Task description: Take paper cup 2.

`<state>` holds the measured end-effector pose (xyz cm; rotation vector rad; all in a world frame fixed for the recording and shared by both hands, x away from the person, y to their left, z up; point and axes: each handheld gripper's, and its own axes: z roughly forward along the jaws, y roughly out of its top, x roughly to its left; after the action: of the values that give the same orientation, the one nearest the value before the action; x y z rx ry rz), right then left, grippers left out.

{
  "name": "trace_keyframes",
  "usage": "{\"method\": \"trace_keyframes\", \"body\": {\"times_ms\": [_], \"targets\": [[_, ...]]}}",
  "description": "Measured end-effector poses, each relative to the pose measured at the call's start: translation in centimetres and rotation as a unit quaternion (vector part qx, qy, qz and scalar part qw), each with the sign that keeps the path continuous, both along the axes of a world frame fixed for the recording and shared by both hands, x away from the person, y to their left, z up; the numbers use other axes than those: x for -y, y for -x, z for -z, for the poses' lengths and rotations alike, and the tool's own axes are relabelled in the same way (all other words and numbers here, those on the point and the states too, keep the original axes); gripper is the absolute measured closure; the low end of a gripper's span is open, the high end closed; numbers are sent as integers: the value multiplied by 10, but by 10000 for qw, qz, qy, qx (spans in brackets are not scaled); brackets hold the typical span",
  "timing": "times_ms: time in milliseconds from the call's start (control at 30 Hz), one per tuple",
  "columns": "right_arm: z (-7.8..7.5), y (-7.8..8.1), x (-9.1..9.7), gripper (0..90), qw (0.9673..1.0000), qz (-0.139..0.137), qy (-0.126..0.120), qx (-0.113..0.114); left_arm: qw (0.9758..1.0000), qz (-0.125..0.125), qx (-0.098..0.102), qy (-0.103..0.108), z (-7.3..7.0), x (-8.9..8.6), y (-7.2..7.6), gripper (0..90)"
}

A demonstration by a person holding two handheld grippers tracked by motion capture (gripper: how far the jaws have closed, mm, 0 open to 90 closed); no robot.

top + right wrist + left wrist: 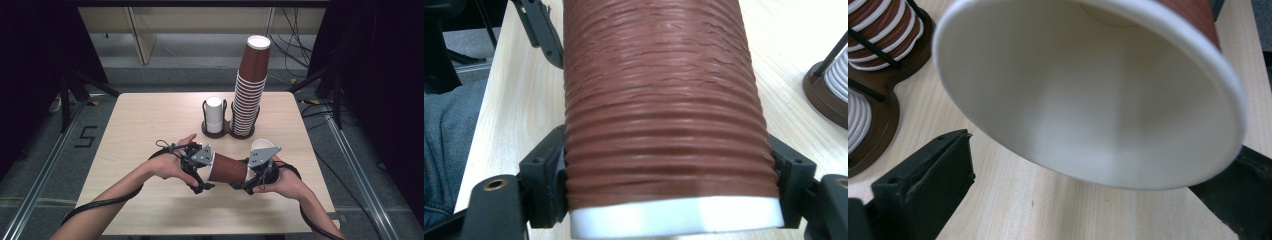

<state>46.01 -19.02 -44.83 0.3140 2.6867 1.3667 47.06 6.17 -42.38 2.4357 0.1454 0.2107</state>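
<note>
Pale wooden counter (150, 130), seen from above. At its far edge a dark brown two-ring holder (227, 131) carries a tall stack of ribbed brown paper cups (249, 95) and a short white stack (214, 115). A single ribbed brown paper cup (228, 169) lies level near the front edge, between both hands. The right tool (671, 180) pinches its narrow base. The left tool (1088, 180) straddles the cup's white-rimmed mouth, one jaw clear of it, the other's contact indiscernible.

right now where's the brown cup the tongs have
In the high view the brown cup lies sideways above the table's near middle, between the left tongs and right tongs, just in front of the cup holder.
</note>
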Motion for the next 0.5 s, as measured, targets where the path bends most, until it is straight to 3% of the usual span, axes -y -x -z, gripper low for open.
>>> {"method": "trace_keyframes", "body": {"times_ms": [167, 233, 267, 300, 367, 467, 500], "targets": [[1, 1, -2, 241, 10000, -22, -28, -45, 9999, -118, 78, 50, 1, 1, 1, 0], [1, 0, -2, 241, 10000, -38, -18, 24, 9999, -4, 106, -60, 0, 1, 1, 0], [1, 0, -3, 241, 10000, -46, -12, 31, 9999, -43, 61, 74, 1, 2, 3, 0], [0, -1, -3, 241, 9999, -82, 13, 72, 9999, 71, 87, -2, 0, 2, 2, 0], [0, -2, -3, 241, 9997, -155, 15, 181, 9999, 44, 135, 45, 0, 3, 2, 0], [-1, 0, -4, 241, 10000, -87, -12, 47, 9998, -1, 69, 196, 0, 4, 2, 0], [-1, 0, -4, 241, 9999, -111, -5, 80, 9999, 67, 107, 115, -1, 3, 1, 0]]}}
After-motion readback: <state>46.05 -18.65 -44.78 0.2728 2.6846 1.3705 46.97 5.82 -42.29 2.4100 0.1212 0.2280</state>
